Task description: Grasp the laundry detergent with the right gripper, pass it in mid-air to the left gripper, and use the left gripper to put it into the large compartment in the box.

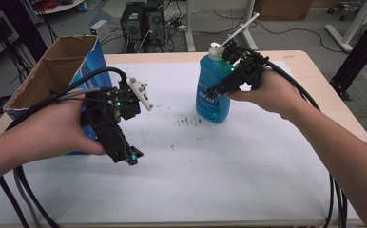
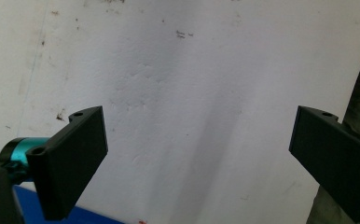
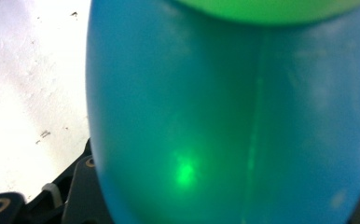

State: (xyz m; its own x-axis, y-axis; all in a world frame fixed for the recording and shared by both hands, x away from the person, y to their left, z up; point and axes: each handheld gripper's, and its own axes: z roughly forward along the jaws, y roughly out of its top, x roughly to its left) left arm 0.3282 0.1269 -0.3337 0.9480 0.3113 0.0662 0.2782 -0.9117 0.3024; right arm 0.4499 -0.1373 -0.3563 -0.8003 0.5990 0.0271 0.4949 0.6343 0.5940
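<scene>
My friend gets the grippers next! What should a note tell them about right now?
Right gripper: shut on the blue bottle, which stands upright on the white table cover, right of the cardboard box.
Left gripper: open, holding nothing, hanging over the cover beside the box.
Done: bottle gripped.
Left: probably lift the bottle and move it, perhaps into the box; the left gripper is free to help.

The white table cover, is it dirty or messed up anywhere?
Yes. The white table cover has a patch of dark smudges near its middle, just left of the blue bottle, with smaller specks scattered below. Nothing looks spilled; the bottle stands upright.
</scene>
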